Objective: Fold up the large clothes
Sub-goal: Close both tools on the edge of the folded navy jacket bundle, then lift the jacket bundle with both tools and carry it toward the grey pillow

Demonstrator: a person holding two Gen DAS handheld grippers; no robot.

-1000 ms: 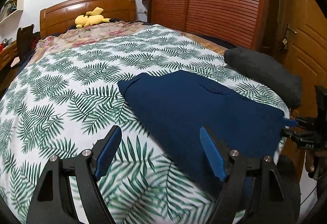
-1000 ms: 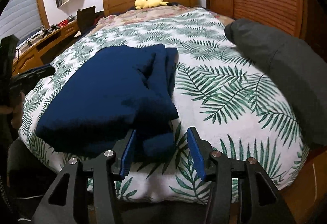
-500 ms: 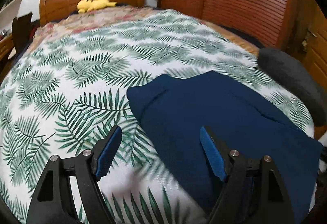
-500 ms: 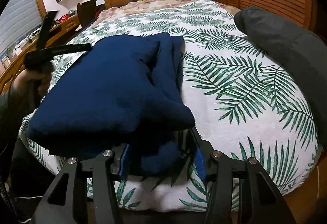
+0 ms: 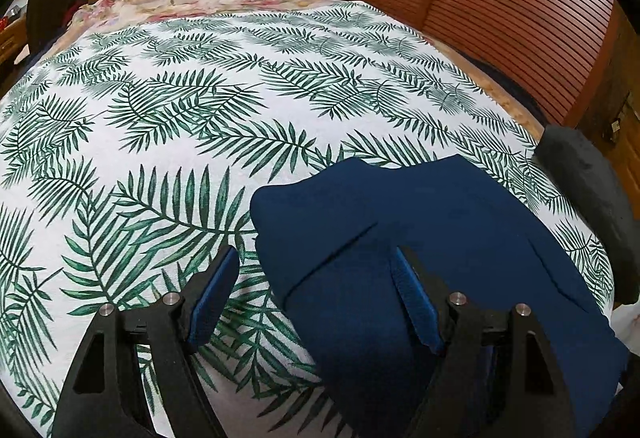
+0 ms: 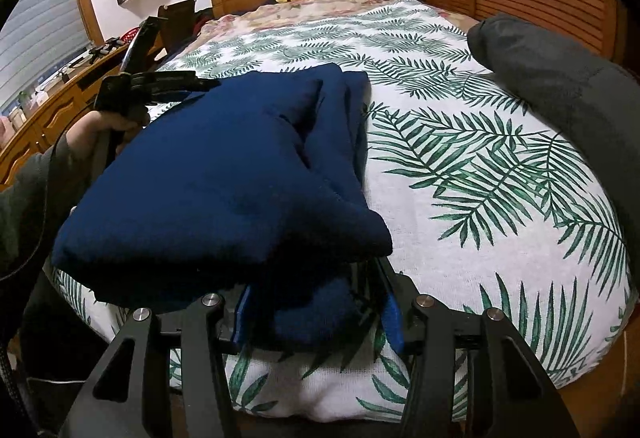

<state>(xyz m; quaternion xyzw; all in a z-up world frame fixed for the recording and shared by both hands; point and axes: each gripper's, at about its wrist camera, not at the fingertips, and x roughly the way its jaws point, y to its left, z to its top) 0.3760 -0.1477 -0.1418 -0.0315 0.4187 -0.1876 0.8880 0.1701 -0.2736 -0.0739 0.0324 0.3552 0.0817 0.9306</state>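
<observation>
Garment: we see the folded navy garment (image 5: 420,238) at the near edge of the bed (image 5: 160,110).
Left tool (image 5: 316,292): closing, pads not touching cloth.
Right tool (image 6: 318,312): gripping the garment's near fold.

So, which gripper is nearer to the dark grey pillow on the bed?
Right. The right gripper sits at the blue garment's edge nearest the grey pillow; the left gripper is at the garment's far edge.

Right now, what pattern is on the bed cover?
Green palm leaves on the white bed cover, clearest in the left wrist view.
</observation>
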